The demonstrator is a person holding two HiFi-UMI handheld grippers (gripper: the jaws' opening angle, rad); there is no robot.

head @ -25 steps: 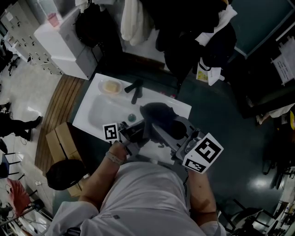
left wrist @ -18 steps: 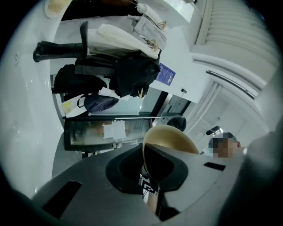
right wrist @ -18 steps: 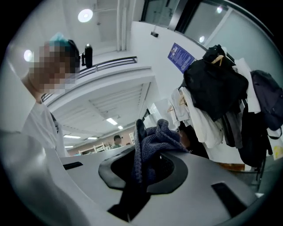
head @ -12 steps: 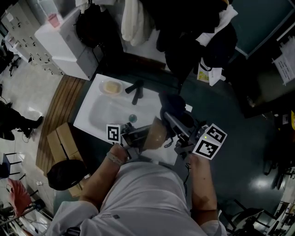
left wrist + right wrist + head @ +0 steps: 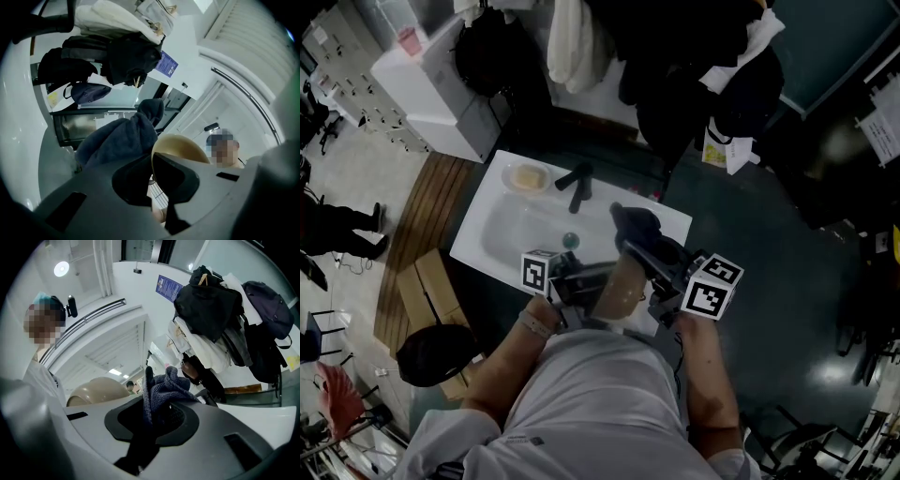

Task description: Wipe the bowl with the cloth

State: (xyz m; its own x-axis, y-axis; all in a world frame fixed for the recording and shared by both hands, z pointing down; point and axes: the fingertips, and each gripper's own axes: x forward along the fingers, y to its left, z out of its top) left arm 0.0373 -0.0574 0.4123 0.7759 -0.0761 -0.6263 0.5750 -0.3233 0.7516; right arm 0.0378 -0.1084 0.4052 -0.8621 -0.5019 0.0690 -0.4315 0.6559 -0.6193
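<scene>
A tan bowl (image 5: 619,283) is held on edge over the front rim of the white sink (image 5: 502,230), with my left gripper (image 5: 592,279) shut on its rim. In the left gripper view the bowl (image 5: 180,146) rises between the jaws. A dark blue cloth (image 5: 639,231) is bunched in my right gripper (image 5: 645,251), which is shut on it and sits against the bowl's right side. In the right gripper view the cloth (image 5: 164,389) sticks up from the jaws, and the bowl's back (image 5: 101,390) shows to its left. From the left gripper view the cloth (image 5: 122,138) lies just left of the bowl.
A black faucet (image 5: 575,184) and a soap dish (image 5: 526,176) sit at the sink's back. Bags and coats (image 5: 675,56) hang behind it. A wooden floor mat (image 5: 422,234) and cardboard boxes (image 5: 427,295) lie left of the sink. A person's legs (image 5: 337,230) show at far left.
The right gripper with the cloth has moved left and toward me along the bowl. The bowl has tipped more upright in the left gripper. The cloth no longer covers the bowl.
</scene>
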